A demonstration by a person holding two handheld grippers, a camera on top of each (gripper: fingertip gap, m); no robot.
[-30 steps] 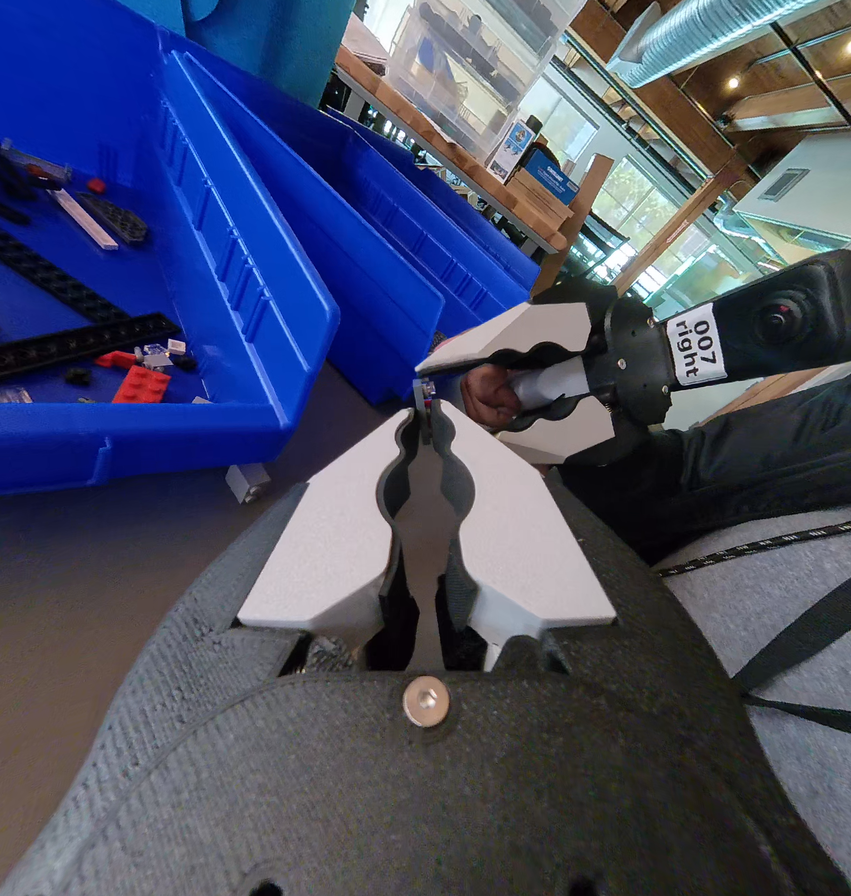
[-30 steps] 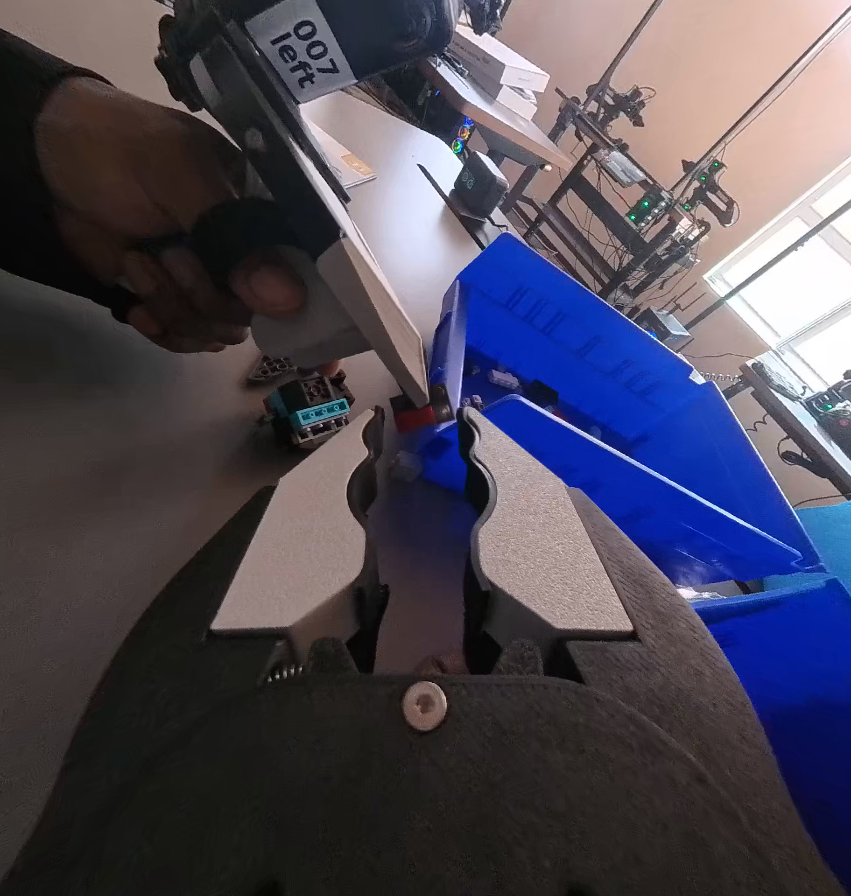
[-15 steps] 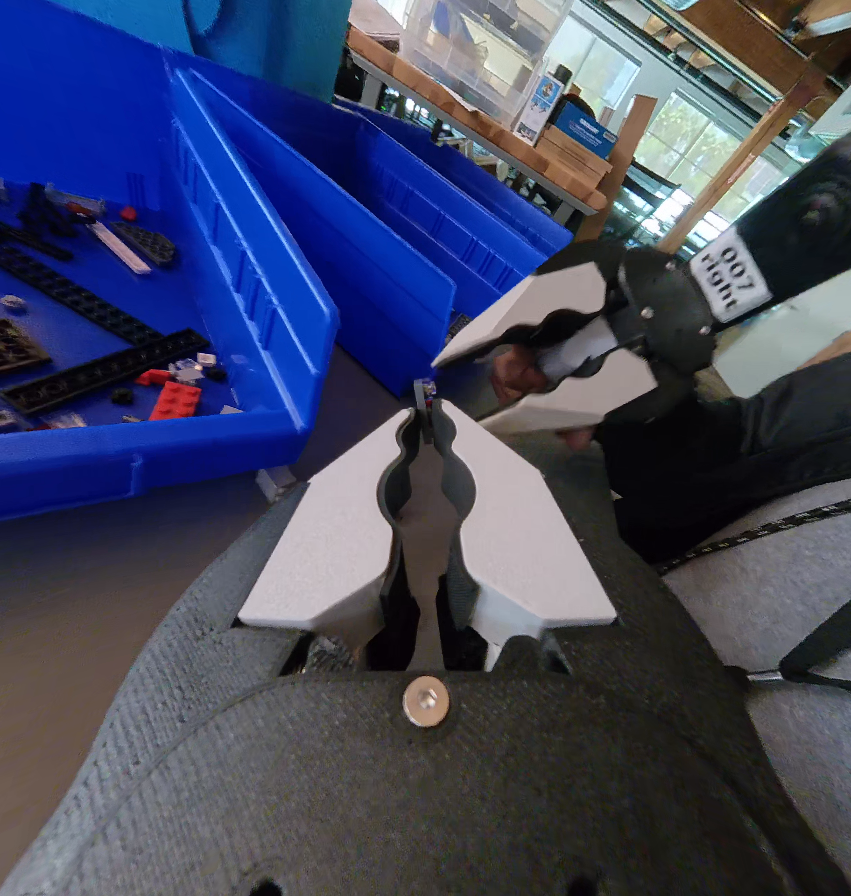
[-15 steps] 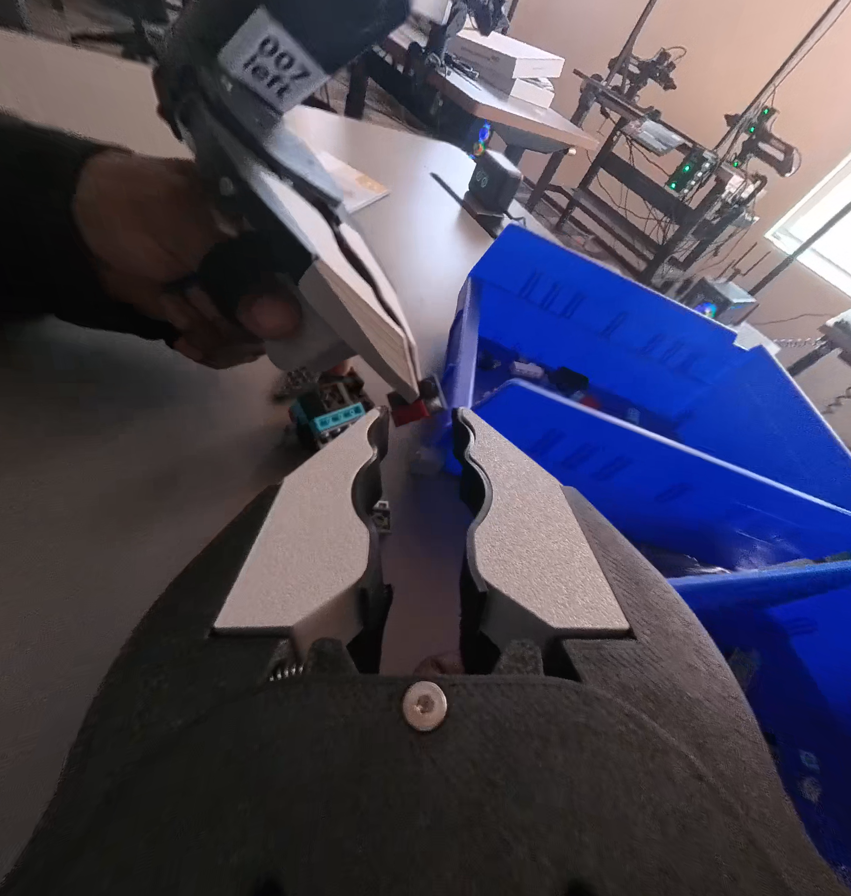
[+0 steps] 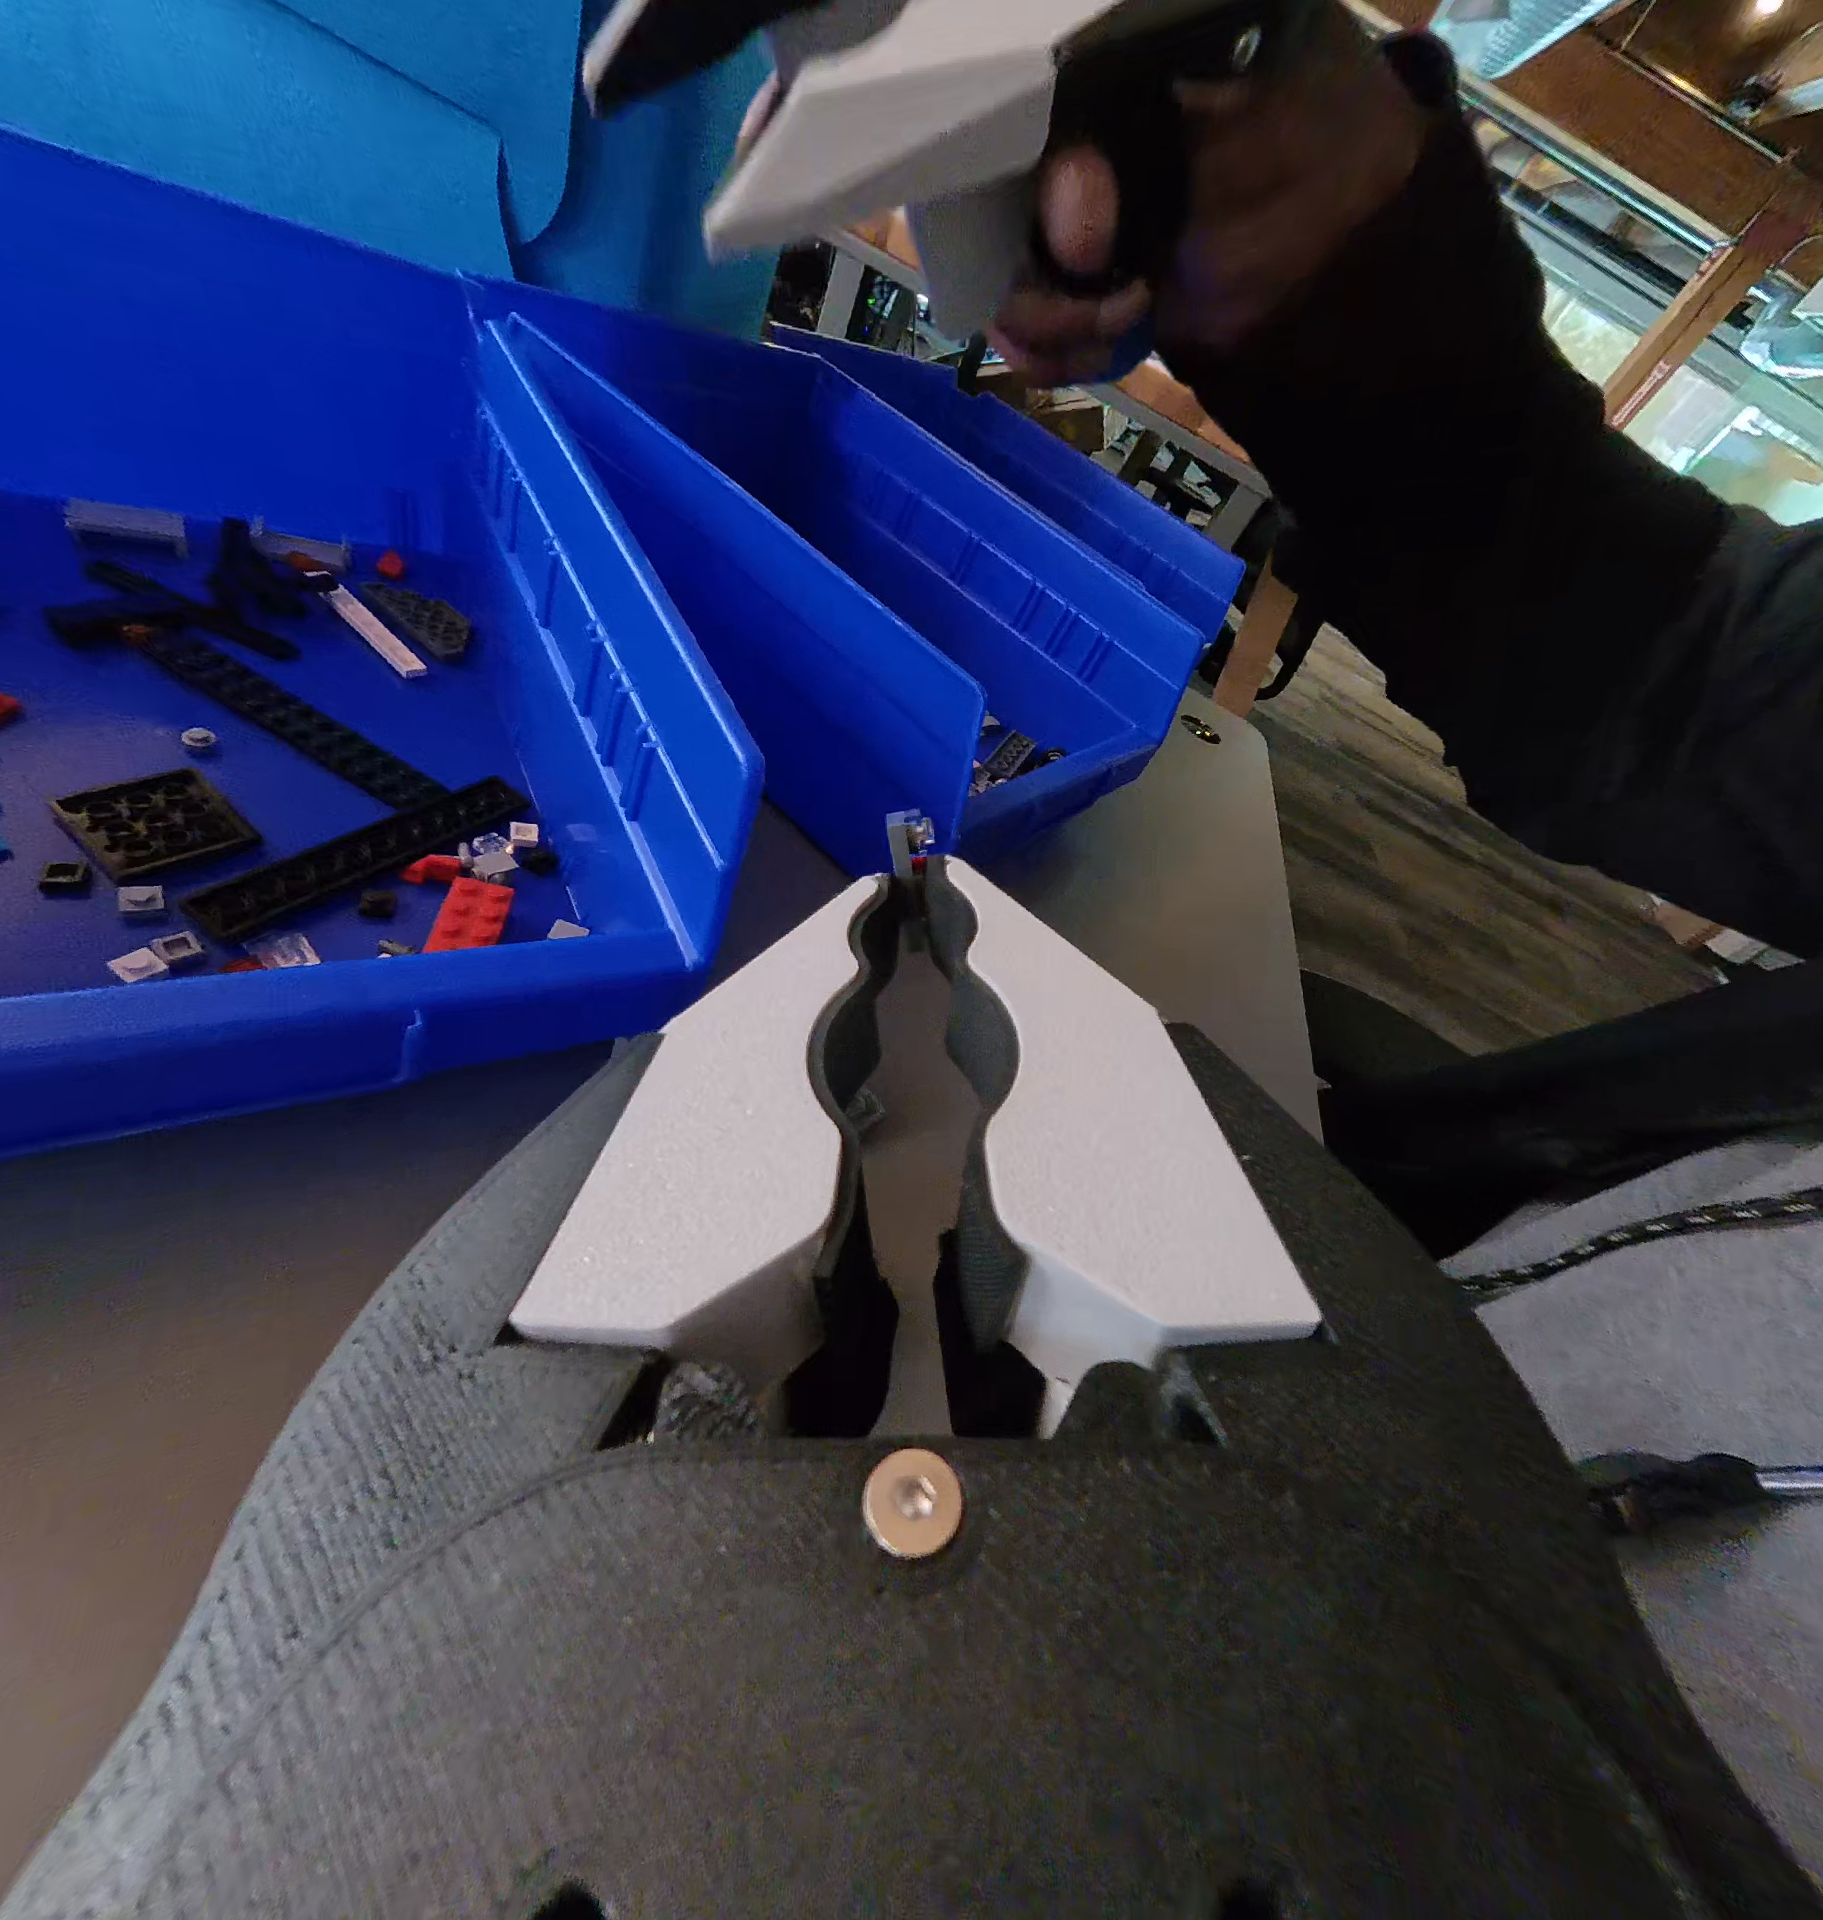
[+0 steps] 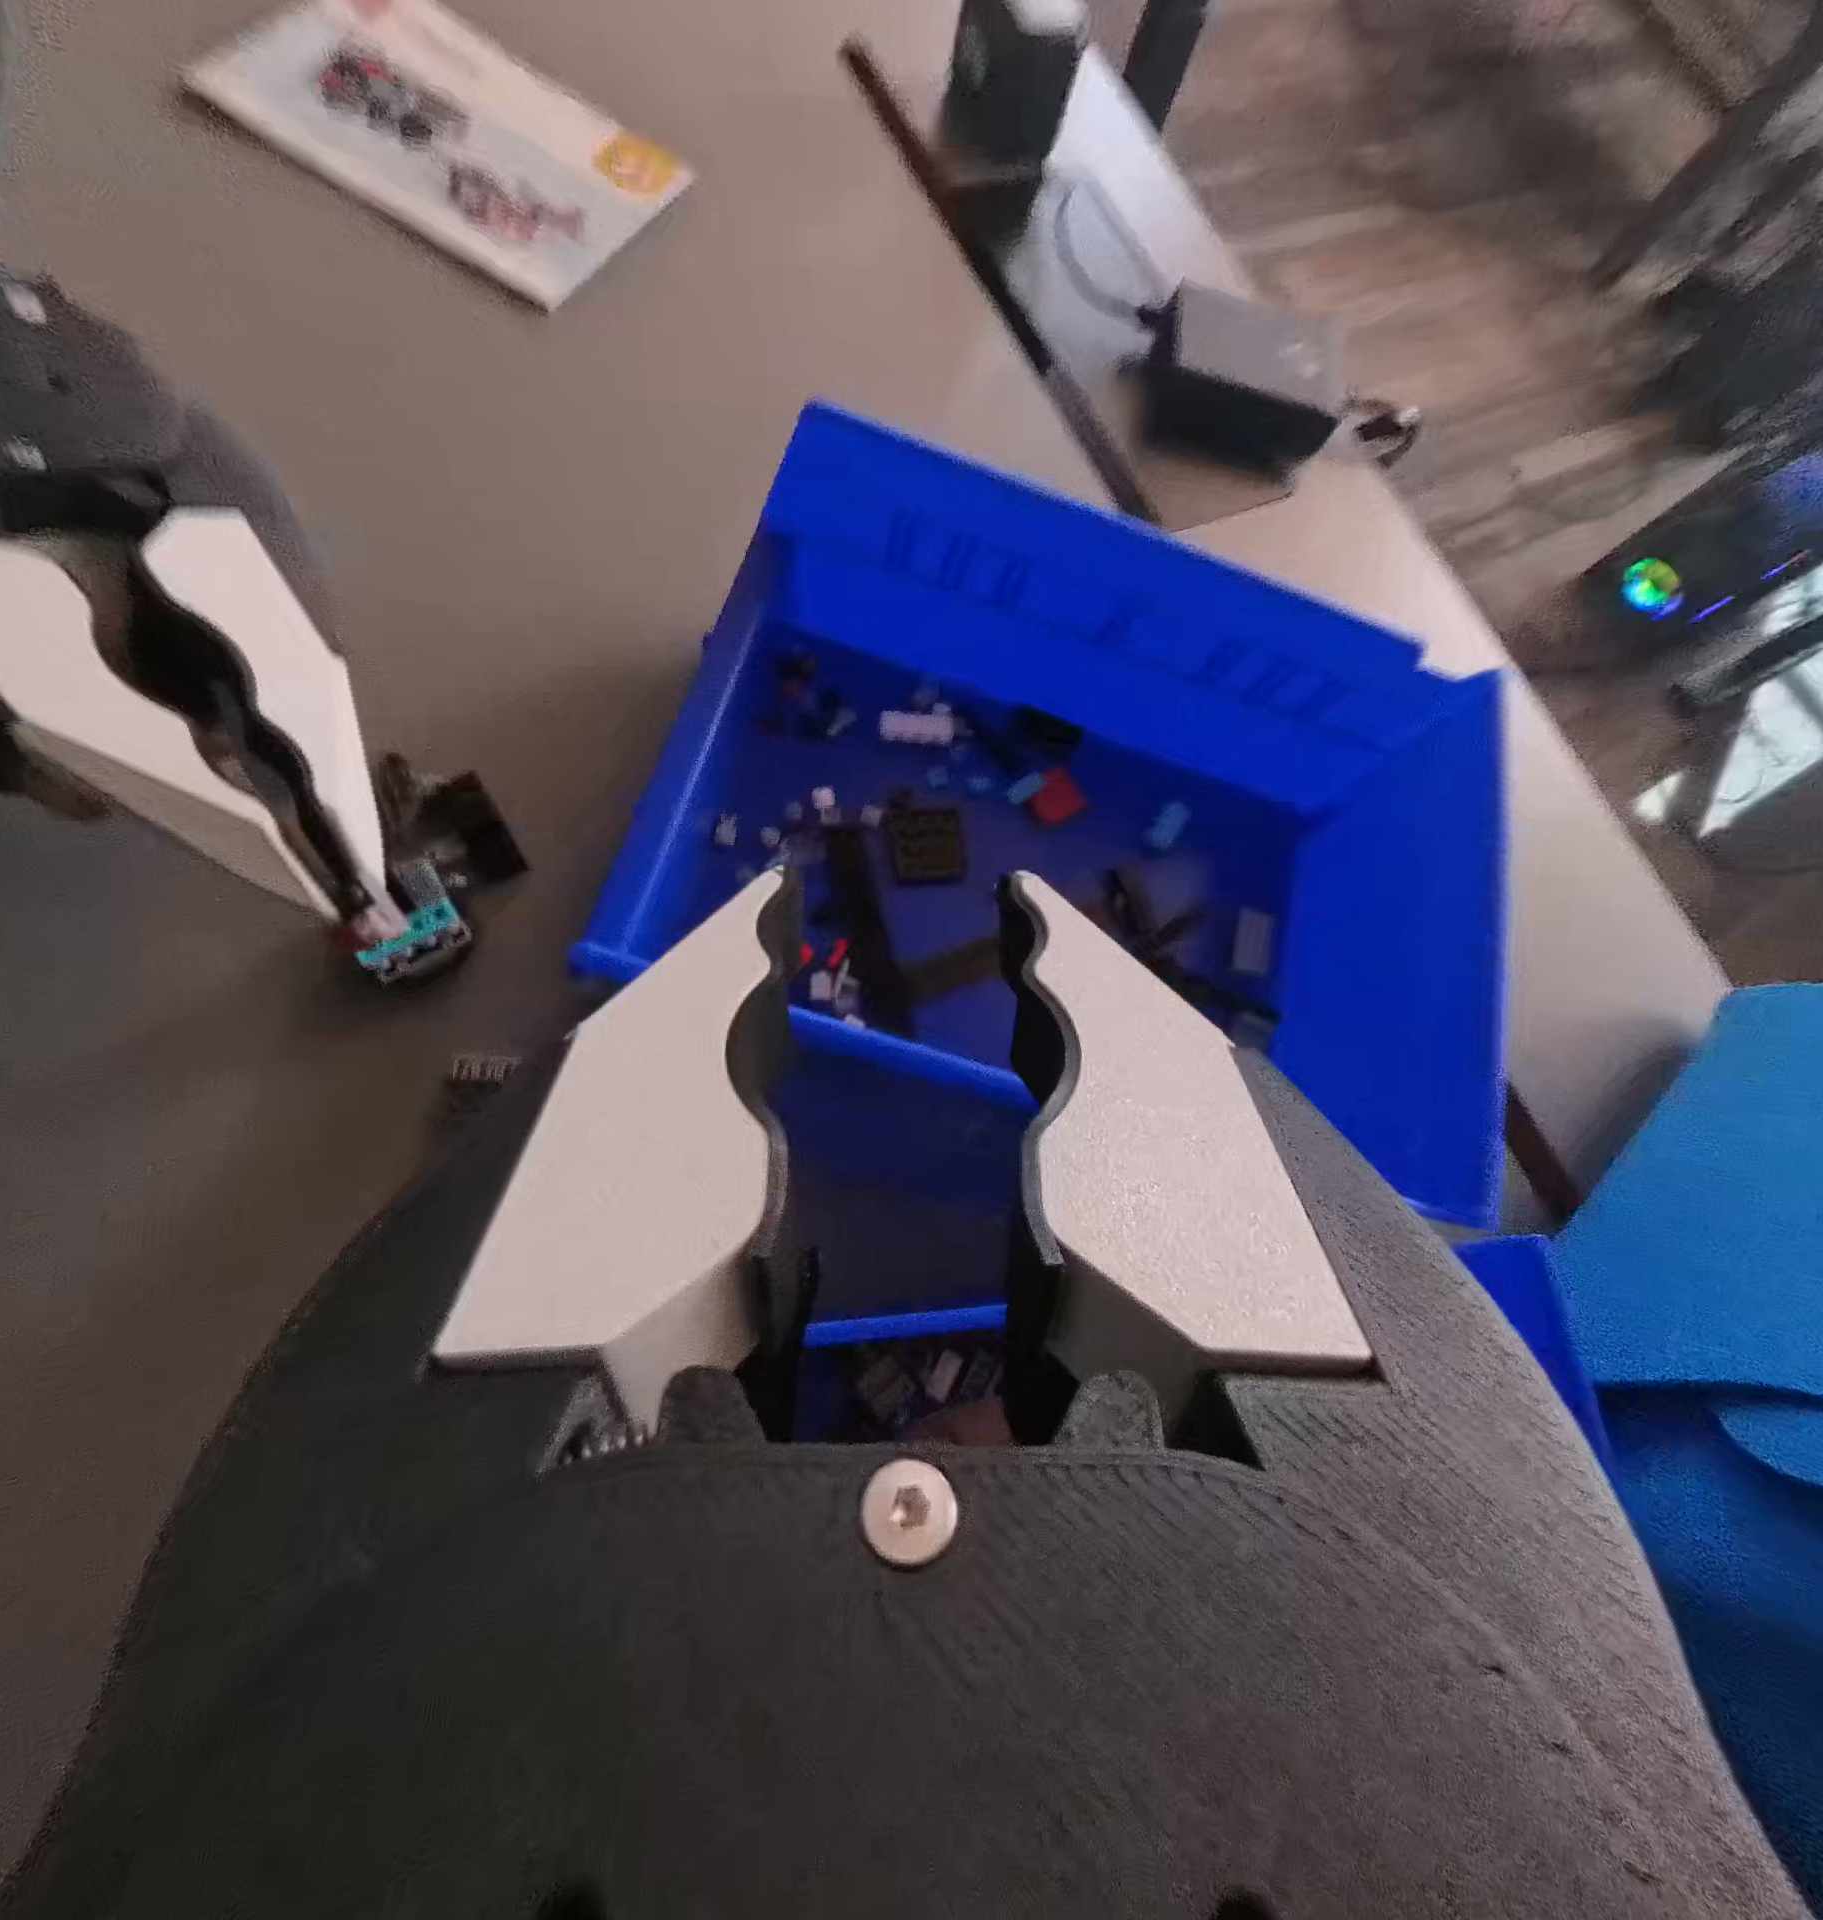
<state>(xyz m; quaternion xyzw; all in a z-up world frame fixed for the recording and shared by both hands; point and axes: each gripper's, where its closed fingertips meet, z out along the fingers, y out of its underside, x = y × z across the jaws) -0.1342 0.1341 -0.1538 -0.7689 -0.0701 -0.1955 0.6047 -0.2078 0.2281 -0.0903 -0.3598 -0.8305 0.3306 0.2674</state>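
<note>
The right gripper [image 6: 896, 899] has lifted away from the left gripper [image 5: 912, 883] to hang, jaws wide and empty, over the blue bin [image 6: 1406, 748], while the left (tips pinched) stays clamped on a small grey brick piece [image 5: 909, 836] near the table's [image 5: 1177, 883] edge.

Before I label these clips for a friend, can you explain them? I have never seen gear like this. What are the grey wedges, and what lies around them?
No robot here: a person holds a hand-held claw in each hand, each with a camera looking along its two grey fingers. The left wrist view shows the left claw shut on a small grey brick piece, just above a grey table. Beside it, a blue bin holds loose black, red and white bricks. The right wrist view shows the right claw open and empty above that bin. A small teal and black brick model and a printed booklet lie on the table.
</note>
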